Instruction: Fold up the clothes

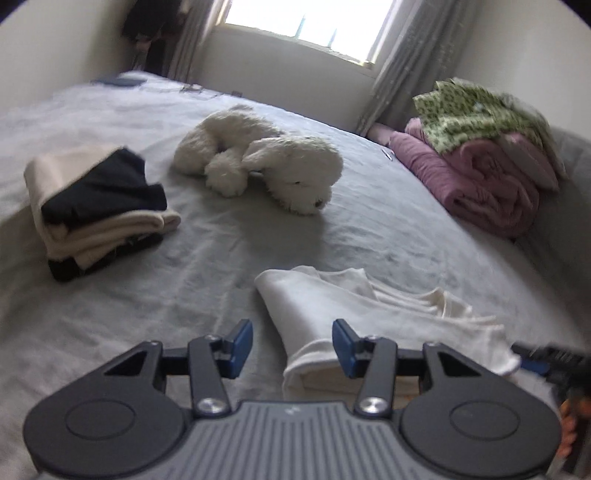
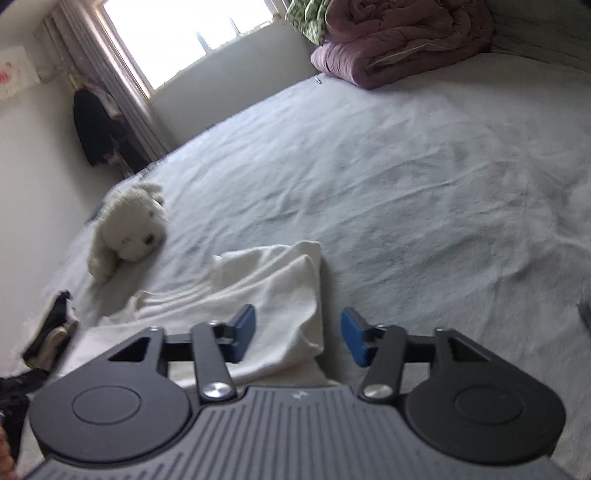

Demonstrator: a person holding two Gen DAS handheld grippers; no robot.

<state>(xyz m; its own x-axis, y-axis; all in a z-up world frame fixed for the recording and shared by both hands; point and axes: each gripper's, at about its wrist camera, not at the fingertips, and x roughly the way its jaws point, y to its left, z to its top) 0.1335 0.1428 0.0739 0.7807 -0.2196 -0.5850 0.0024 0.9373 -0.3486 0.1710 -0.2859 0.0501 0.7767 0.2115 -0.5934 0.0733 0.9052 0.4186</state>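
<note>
Grey bed (image 1: 110, 317) held pink quilt pile (image 1: 480, 184), plush dog (image 1: 258, 158), folded stack (image 1: 96, 206). White garment (image 1: 332, 314) lay folded at near edge. Left gripper (image 1: 292, 347) and right gripper (image 2: 298, 339) half-open over its corners, no grip. Only right view showed hanging dark coat (image 2: 96, 125)

The left wrist view looks forward and downward along its own jaws, low and close over the bed (image 1: 207, 266), toward the window (image 1: 306, 26), with the folded stack (image 1: 96, 206) on its left and the pink quilt (image 1: 480, 184) on its right. The right wrist view sits equally low over the bed (image 2: 406, 184) but is rolled, so the window (image 2: 184, 37) leans at upper left. Both share the white garment (image 1: 369, 314) (image 2: 258, 295) just ahead, the plush dog (image 1: 266, 158) (image 2: 129, 229), the quilt (image 2: 399, 40) and the window.
</note>
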